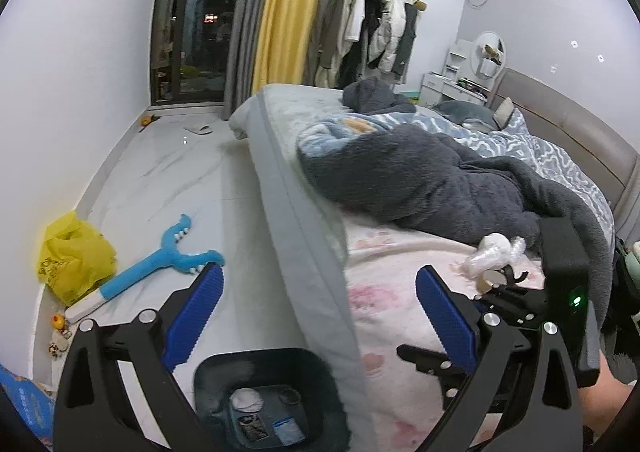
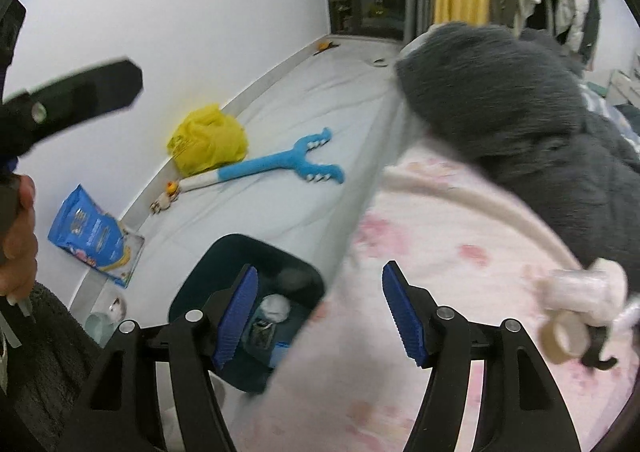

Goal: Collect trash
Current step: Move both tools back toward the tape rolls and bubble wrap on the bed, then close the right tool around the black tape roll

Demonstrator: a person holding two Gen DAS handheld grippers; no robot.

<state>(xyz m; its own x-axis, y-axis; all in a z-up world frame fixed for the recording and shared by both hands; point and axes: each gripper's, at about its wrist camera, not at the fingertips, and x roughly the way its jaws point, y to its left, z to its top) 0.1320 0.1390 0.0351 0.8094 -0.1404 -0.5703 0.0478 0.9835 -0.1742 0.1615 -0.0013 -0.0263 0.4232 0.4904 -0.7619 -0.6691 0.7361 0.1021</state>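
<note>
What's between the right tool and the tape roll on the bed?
Only bare pink sheet, per the right wrist view. The right tool is open and empty; the tape roll lies to its right, beside crumpled plastic.

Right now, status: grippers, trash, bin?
Left gripper and right gripper open, empty. Plastic wrap and tape roll on the bed, untouched. Bin on the floor beside it, some trash inside.

bin (image 1: 264,392) on floor, left of bed (image 1: 400,312) | tape roll (image 2: 564,336) on bed
</note>
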